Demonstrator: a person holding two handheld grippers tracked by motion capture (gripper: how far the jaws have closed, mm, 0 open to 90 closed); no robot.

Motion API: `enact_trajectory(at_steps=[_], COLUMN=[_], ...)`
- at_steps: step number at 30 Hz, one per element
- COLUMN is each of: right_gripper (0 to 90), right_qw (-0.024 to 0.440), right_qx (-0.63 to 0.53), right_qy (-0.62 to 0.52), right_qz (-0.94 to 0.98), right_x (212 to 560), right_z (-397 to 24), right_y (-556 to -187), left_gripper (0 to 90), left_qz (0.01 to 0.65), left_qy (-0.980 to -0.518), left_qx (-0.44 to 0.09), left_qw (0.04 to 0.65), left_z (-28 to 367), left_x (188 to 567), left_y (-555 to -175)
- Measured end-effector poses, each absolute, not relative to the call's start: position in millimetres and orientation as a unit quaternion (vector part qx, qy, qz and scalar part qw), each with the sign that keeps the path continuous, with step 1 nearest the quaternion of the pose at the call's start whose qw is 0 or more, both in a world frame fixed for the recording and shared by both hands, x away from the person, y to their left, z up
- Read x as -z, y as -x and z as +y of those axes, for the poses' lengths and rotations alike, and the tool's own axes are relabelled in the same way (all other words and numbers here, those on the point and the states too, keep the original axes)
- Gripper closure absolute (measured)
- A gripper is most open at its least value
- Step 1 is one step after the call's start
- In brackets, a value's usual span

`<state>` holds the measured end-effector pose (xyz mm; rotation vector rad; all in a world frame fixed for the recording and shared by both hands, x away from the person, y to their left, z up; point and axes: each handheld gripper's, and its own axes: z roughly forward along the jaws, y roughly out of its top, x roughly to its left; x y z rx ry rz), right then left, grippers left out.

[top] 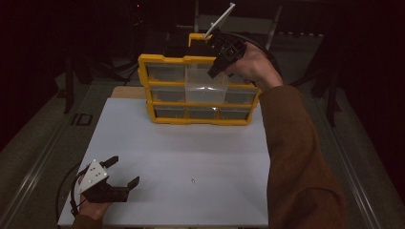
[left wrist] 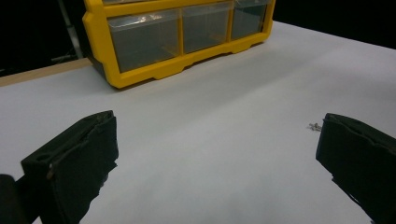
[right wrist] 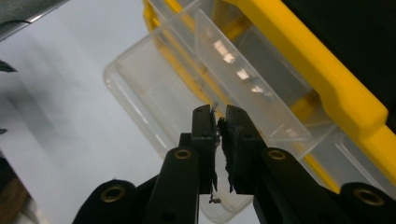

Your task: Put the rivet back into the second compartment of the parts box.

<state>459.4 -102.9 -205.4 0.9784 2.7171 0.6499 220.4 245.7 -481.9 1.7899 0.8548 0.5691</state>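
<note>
While you are holding the right gripper (top: 215, 67) over the open drawer (top: 205, 85), its fingers (right wrist: 204, 126) are standing nearly closed, with only a thin slit between the pads. Something tiny and pale is showing in that slit, and a small dark bit is hanging lower down between the fingers; you cannot tell from the right gripper view whether either is a screw. The drawer is sticking out of the middle of the yellow cabinet (top: 162, 59), so the opening step is looking done; dropping the piece in and pushing the drawer shut is looking left to do.

Your left gripper (top: 122, 172) is resting low on the tabletop (top: 191, 148), its fingers (left wrist: 74, 154) spread wide and holding nothing. 1 small screw (left wrist: 314, 126) is lying on the tabletop just beside one finger, probably waiting for pickup.

The drawer is clear, thin-walled plastic, glossy, with a divider. The cabinet frame is chunky moulded plastic with rounded edges. The tabletop is matte white, flat and smooth. The fingers are black, blocky, with worn pads.
</note>
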Motion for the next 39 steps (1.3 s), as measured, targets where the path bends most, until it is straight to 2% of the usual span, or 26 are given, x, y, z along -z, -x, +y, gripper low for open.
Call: enact_trajectory(at_steps=[11,12,15,17,20,24,39], right_gripper=[81.3,75.4,42.1,30.2,19.4,15.8,15.5], right_qw=[0.097,0.097,0.090,0.095,0.100,0.102,0.116], right_qx=[-0.218,-0.220,-0.241,-0.244,-0.243,-0.242,-0.235], right_qy=[-0.349,-0.351,-0.360,-0.360,-0.361,-0.354,-0.323], right_qz=[0.906,0.905,0.897,0.895,0.895,0.898,0.909], right_x=[214.2,214.9,215.3,215.6,216.1,216.6,220.8], right_z=[-109.4,-110.3,-113.1,-114.0,-114.4,-113.6,-111.5], right_y=[-466.0,-466.5,-467.7,-465.9,-463.4,-459.0,-436.2], left_gripper=[0.0,0.0,0.0,0.0,0.0,0.0,0.0], left_qz=[0.355,0.355,0.355,0.355,0.354,0.355,0.356], left_qy=[-0.745,-0.745,-0.745,-0.745,-0.745,-0.745,-0.744], left_qx=[-0.236,-0.236,-0.236,-0.236,-0.236,-0.237,-0.236], left_qw=[0.514,0.513,0.513,0.513,0.513,0.513,0.513], left_z=[245.2,245.2,245.3,245.3,244.9,244.8,244.8], left_x=[482.1,482.1,482.0,482.1,482.1,482.2,482.3], left_y=[-220.4,-220.4,-220.3,-220.4,-220.5,-220.4,-220.5])
